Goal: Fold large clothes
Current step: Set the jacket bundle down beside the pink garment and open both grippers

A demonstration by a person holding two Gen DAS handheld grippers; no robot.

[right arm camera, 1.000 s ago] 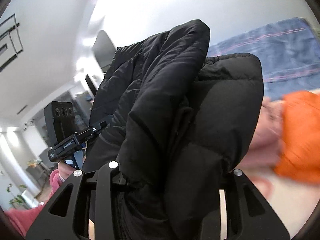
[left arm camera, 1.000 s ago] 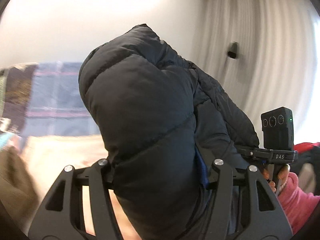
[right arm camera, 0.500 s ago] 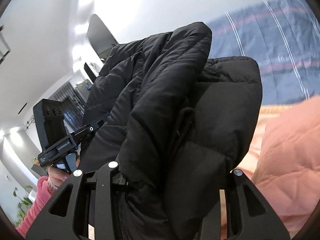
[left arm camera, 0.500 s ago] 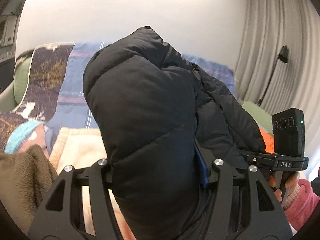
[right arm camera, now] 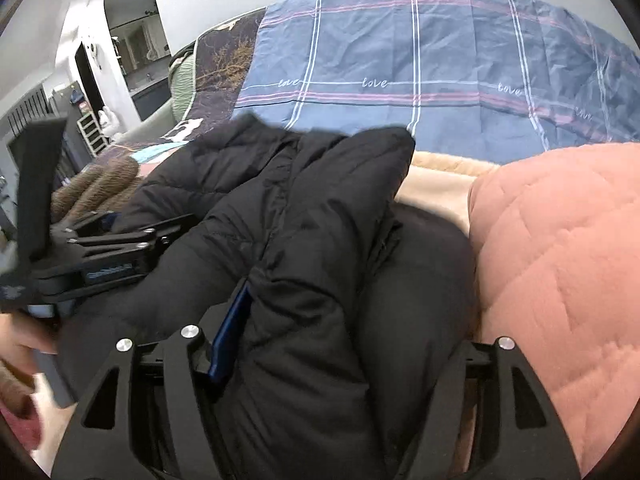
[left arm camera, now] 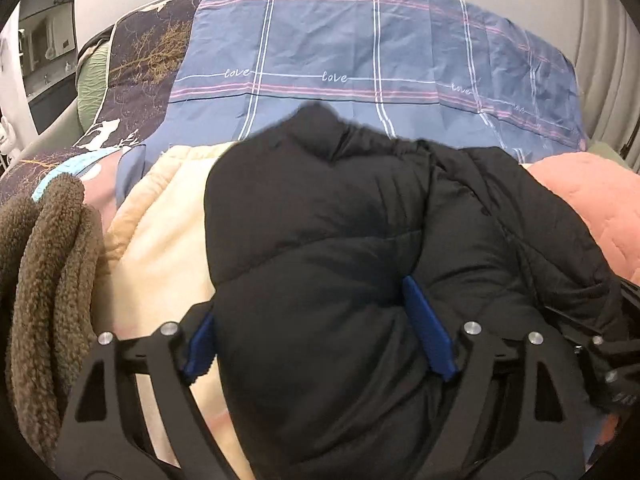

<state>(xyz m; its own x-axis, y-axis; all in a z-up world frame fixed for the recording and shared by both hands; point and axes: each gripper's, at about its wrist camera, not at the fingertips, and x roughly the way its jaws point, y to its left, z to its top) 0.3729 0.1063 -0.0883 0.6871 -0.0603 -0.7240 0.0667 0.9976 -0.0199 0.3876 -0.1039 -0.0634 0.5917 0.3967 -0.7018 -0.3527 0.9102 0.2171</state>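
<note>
A black puffer jacket [left arm camera: 320, 240] lies bunched on the bed, its bulk filling both wrist views. My left gripper [left arm camera: 308, 304] straddles one thick fold. Its jaws are opening, and both blue pads [left arm camera: 428, 328] show their inner faces beside the fabric without squeezing it. My right gripper [right arm camera: 352, 308] straddles another fold [right arm camera: 320, 240]. Its jaws are opening too; the left blue pad [right arm camera: 230, 332] shows, and the jacket hides the right finger. In the right wrist view the left gripper [right arm camera: 92, 256] sits at the left against the jacket.
A cream blanket [left arm camera: 160, 240] lies under the jacket. A brown fleece garment [left arm camera: 44, 280] is heaped at the left and a salmon quilted blanket [right arm camera: 560, 260] at the right. A blue plaid sheet [left arm camera: 360, 60] covers the back. A person's hand [right arm camera: 16, 360] holds the left gripper.
Both grippers have come down from mid-air, bringing the jacket onto the bed. Their jaws have widened and the blue pads now show beside the fabric.
</note>
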